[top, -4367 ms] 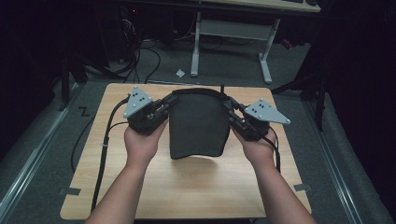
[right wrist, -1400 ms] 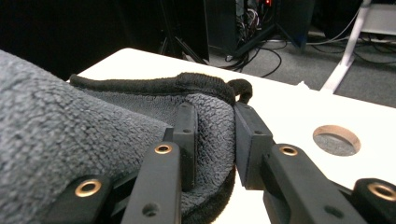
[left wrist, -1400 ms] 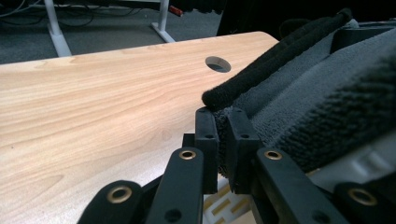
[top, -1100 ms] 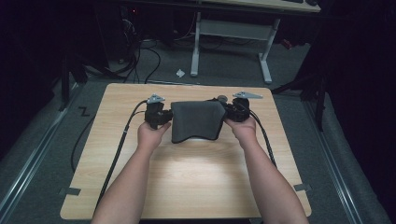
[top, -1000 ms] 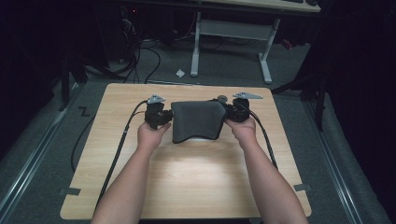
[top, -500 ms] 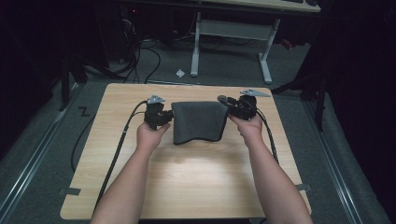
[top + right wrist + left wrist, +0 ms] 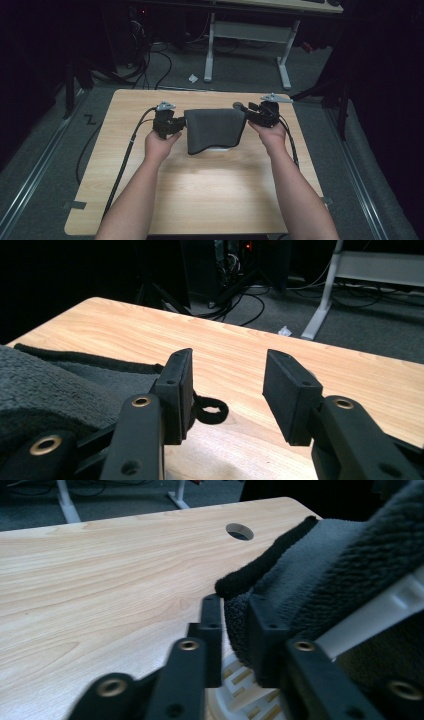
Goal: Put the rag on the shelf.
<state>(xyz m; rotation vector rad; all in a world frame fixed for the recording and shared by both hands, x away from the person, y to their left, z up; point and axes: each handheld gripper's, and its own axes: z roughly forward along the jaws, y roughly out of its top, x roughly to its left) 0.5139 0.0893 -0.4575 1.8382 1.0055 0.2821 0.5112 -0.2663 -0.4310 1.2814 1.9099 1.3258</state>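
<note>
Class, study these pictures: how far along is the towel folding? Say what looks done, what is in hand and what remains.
Done: the dark grey terry towel lies folded on the pale wooden table. In hand: the right tongs stand open, empty; the left tongs, just opening, still straddle its edge. Left: withdrawing, possibly another fold.

Between the jaws of the right gripper [image 7: 227, 390] there is open room, with bare wooden table [image 7: 350, 375] ahead of them and nothing standing on it; just left of the left jaw the dark towel [image 7: 45, 390] lies bunched and blocks that side. At the left gripper [image 7: 232, 630] the gap is narrow and taken up by the towel's edge, which also rises as a thick fold right of the jaws; left of them the tabletop runs free
</note>
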